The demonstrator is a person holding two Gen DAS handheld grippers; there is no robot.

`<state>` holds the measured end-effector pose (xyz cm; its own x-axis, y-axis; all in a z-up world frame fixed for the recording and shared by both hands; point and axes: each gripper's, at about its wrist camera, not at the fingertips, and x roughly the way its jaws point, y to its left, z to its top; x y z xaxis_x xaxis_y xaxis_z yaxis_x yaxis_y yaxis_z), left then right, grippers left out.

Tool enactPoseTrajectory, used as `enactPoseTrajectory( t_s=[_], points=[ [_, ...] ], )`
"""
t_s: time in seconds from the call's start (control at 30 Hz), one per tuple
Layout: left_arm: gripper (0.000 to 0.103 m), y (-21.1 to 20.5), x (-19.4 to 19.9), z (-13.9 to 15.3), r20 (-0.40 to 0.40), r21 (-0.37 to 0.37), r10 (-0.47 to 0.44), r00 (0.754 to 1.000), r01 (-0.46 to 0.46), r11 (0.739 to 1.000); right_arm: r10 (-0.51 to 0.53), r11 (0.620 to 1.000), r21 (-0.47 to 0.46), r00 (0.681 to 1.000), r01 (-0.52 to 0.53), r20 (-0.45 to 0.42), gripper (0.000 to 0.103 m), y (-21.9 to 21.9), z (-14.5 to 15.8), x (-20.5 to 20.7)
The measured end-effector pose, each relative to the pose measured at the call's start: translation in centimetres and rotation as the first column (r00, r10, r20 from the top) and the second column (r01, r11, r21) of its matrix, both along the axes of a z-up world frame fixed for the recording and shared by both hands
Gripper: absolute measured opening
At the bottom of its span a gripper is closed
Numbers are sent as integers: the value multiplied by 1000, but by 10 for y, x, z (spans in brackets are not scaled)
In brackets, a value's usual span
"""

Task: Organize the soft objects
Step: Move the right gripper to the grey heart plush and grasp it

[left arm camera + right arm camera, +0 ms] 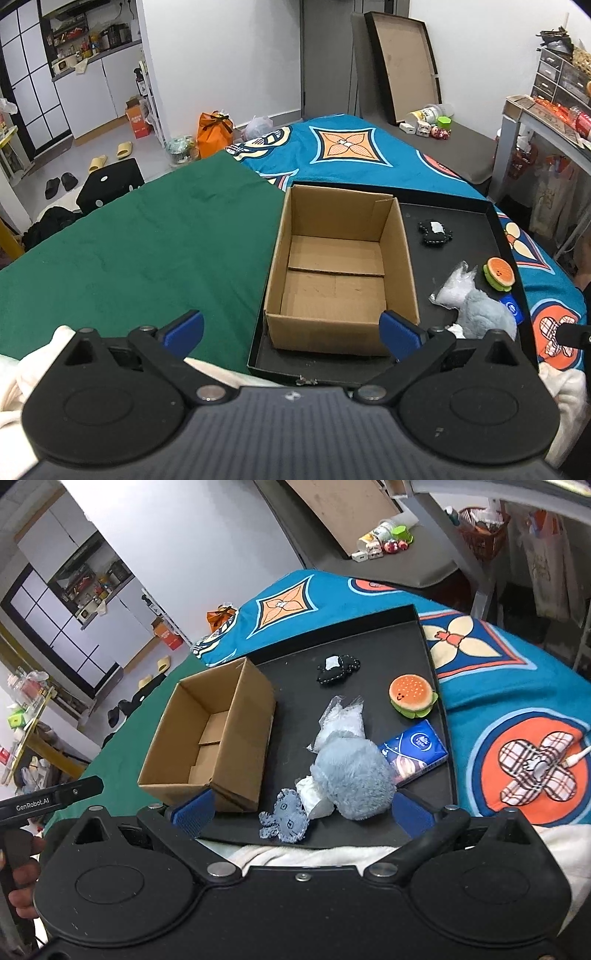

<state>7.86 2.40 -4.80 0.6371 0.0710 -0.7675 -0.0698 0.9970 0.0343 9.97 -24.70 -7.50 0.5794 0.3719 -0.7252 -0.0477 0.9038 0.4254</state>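
Nothing has gone into the open brown cardboard box (210, 734) yet — its floor is bare, so by my reading the sorting is only at its opening step: choosing a first soft thing and reaching for it. The box stands at the left end of the shallow black tray (424, 657), and the soft things lie loose on the tray at about 3 o'clock from it.

The right gripper (301, 812) is spread wide and holds nothing; the fluffy grey plush toy (351, 775) sits just ahead between its blue fingertips (410, 810), with the small frayed denim patch (284, 819) at about 8 o'clock from the plush. The round burger-shaped plush (412, 696), black stitched felt piece (336, 668), clear plastic bag (341, 720) and blue tissue packet (415, 751) lie farther off.

The likely next move is to advance over the plush, close on its bulk, then lift and carry it toward 10 o'clock into the box.

The left gripper (291, 332) is also wide and empty — it hovers before the box's near wall.
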Motion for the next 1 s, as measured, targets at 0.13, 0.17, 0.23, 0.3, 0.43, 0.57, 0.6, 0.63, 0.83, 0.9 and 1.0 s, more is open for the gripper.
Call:
enactPoseTrajectory(
  t_s=[0.13,0.17,0.23,0.3,0.43,0.57,0.6,0.63,0.83,0.9,1.0],
  points=[
    [100,4,13,-6,-12,13,-2,1000,2,1000,-12,1000,19,1000,12,-20,103,0,-17,11],
    [100,5,16,-8,-16,16,0,1000,0,1000,-16,1000,23,1000,17,-25,103,-1,-21,13],
    [100,8,23,-12,-26,15,3,1000,-3,1000,-22,999,28,999,23,-30,102,-2,-27,18],
    [100,9,31,-15,-31,16,1,1000,-1,1000,-30,999,30,999,31,-34,102,-3,-33,23],
    [99,10,44,-23,-43,47,-4,999,6,999,-56,997,54,998,58,-34,102,-6,-44,31],
    [92,10,54,-32,-57,76,-13,998,18,997,-71,996,56,997,73,-40,102,-8,-54,39],
    [90,11,57,-36,-64,88,-11,998,16,996,-75,995,57,996,77,-41,102,-8,-56,41],
    [87,11,60,-39,-70,91,-7,998,13,996,-80,995,61,996,82,-38,101,-9,-59,43],
    [72,14,76,-53,-105,88,12,994,-3,996,-98,994,43,992,101,-83,100,-12,-75,48],
    [71,12,80,-56,-109,105,10,994,1,994,-104,993,46,990,109,-96,98,-14,-79,50],
    [62,11,84,-66,-125,118,16,992,-1,993,-97,995,31,991,100,-95,98,-11,-82,53]
  ],
)
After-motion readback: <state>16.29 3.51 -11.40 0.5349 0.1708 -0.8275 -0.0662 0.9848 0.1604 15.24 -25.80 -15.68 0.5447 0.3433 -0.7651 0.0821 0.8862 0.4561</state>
